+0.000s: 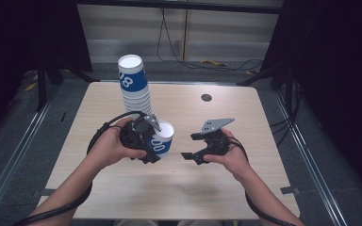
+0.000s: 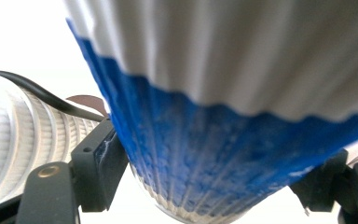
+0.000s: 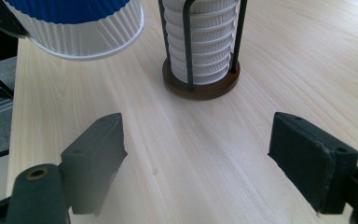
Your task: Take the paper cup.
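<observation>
Left gripper point(image 1: 156, 141) clamped tight, tilted sideways; right gripper point(image 1: 192, 146) held level with jaws spread apart, nothing between.

ribbed blue-and-white paper cup point(image 1: 162, 139), tilted, above the table

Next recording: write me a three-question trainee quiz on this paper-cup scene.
1. True or false: the left gripper is shut on a blue-and-white ribbed paper cup.
2. The right gripper is: A) open with nothing in it, B) holding a cup, C) gripping the stack.
3. What does the stack of white paper cups stand in?

Key: 1 true. 2 A. 3 A dark round-based holder with black wire uprights on the light wooden table.
</observation>
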A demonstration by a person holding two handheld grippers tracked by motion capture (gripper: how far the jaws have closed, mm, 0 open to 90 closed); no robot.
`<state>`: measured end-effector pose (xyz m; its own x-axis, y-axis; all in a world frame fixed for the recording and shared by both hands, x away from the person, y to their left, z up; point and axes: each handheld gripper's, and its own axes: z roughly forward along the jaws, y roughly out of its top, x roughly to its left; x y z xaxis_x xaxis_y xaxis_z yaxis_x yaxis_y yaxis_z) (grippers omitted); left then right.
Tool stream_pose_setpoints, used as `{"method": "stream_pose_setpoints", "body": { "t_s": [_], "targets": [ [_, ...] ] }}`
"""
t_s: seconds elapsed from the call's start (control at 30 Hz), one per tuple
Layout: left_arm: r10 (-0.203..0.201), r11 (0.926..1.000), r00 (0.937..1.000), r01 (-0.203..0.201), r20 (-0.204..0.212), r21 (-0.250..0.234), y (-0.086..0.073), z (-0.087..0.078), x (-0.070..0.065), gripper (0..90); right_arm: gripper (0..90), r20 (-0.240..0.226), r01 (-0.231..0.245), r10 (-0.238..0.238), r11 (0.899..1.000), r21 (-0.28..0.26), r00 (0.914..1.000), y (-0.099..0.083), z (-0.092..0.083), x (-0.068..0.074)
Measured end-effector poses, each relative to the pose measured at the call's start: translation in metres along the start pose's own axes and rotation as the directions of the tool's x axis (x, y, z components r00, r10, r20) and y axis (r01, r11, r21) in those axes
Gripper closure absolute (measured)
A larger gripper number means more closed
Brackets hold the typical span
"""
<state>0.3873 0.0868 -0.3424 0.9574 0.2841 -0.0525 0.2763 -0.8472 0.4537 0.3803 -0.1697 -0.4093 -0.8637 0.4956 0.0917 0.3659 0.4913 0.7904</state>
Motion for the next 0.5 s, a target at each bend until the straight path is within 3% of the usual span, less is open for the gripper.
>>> {"method": "stream_pose_setpoints", "body": {
  "t_s": [0.1,0.5],
  "targets": [
    [0.020,0.9995,0.9998,-0.020,-0.002,0.026,0.0041,0.0011,0.0007,23.0,17.6,-0.002,0.002,-0.002,1.000,-0.001,1.0000,-0.0004,-0.0003,-0.0006],
    [0.024,0.9946,0.9995,-0.026,0.019,0.100,0.0096,0.0088,0.0000,22.9,17.6,-0.014,0.009,-0.009,1.000,0.014,0.9999,-0.0029,-0.0014,-0.0010]
  ]
}}
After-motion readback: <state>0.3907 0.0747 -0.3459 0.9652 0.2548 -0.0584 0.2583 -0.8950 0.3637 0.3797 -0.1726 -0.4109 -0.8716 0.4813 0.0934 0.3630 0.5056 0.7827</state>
